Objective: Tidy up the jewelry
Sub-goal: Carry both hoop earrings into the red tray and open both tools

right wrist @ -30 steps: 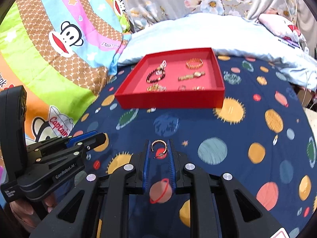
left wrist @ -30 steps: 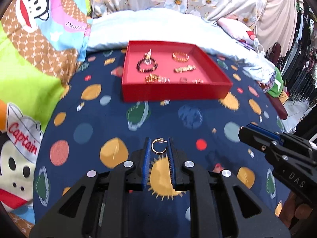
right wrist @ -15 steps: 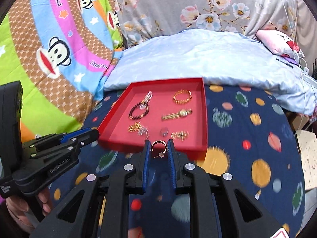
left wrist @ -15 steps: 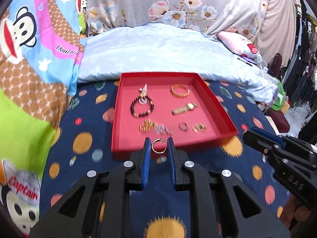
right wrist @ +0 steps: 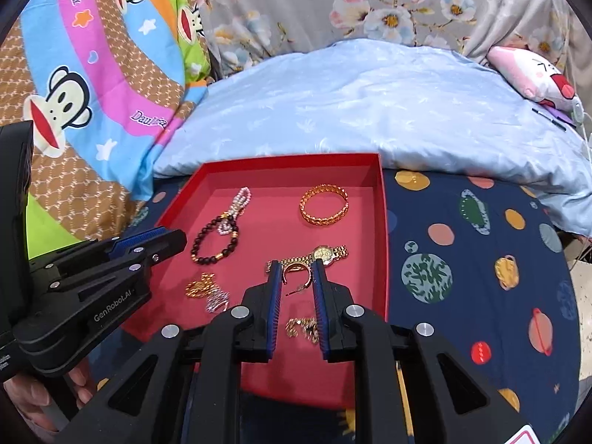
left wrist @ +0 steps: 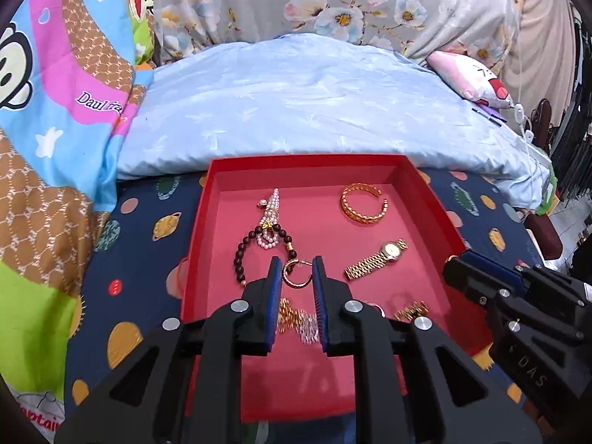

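A shallow red tray (left wrist: 192, 259) (right wrist: 383, 244) lies on the planet-print bedspread. In it are a gold bangle (left wrist: 364, 203) (right wrist: 324, 205), a gold watch (left wrist: 377, 259) (right wrist: 327, 252), a dark bead bracelet (left wrist: 242, 255) (right wrist: 212, 242) with a pearl piece (left wrist: 271, 218), and small gold and silver pieces (left wrist: 296, 320) (right wrist: 207, 292). My left gripper (left wrist: 297, 272) hangs over the tray, shut on a gold hoop earring (left wrist: 296, 277). My right gripper (right wrist: 296, 273) is shut on another gold hoop earring (right wrist: 296, 272) above the tray's right part.
A pale blue quilt (left wrist: 314, 103) rises behind the tray. A monkey-print blanket (right wrist: 74, 74) lies to the left, and a pink plush toy (right wrist: 532, 74) at the far right. A hand (right wrist: 48, 396) holds the left gripper's handle.
Both grippers have travelled forward from the open bedspread to above the red tray, each still carrying its earring.
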`<state>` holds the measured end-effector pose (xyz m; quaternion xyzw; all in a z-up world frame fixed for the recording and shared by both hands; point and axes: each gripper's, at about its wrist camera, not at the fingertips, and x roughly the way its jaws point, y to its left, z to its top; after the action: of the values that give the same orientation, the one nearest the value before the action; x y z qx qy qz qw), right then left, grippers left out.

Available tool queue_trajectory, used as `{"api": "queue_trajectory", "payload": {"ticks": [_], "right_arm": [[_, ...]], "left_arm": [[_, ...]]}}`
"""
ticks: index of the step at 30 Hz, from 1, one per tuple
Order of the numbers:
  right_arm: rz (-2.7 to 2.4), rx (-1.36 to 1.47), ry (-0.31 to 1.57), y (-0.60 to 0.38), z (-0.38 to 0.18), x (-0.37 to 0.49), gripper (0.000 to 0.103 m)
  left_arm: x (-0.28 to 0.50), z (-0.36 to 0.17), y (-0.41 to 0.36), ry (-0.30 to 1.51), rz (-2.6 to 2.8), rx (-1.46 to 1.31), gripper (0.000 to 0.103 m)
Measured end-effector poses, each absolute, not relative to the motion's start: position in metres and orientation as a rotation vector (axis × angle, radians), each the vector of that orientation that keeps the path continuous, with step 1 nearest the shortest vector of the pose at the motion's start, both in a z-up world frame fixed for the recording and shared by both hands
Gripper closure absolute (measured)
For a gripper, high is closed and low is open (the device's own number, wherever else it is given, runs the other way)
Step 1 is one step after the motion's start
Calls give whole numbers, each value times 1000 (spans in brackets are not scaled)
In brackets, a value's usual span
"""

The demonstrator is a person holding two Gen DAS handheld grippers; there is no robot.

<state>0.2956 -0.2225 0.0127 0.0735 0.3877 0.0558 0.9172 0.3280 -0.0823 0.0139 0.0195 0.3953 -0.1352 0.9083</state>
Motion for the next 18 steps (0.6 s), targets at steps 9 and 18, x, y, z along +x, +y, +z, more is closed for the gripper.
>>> {"api": "queue_trajectory", "payload": {"ticks": [9, 18], "right_arm": [[113, 141, 824, -221, -6, 316, 87], [106, 136, 820, -220, -10, 320, 85]], "left_arm": [[345, -6, -88, 845, -263, 49, 87], [351, -10, -89, 850, -238, 57, 83]]}}
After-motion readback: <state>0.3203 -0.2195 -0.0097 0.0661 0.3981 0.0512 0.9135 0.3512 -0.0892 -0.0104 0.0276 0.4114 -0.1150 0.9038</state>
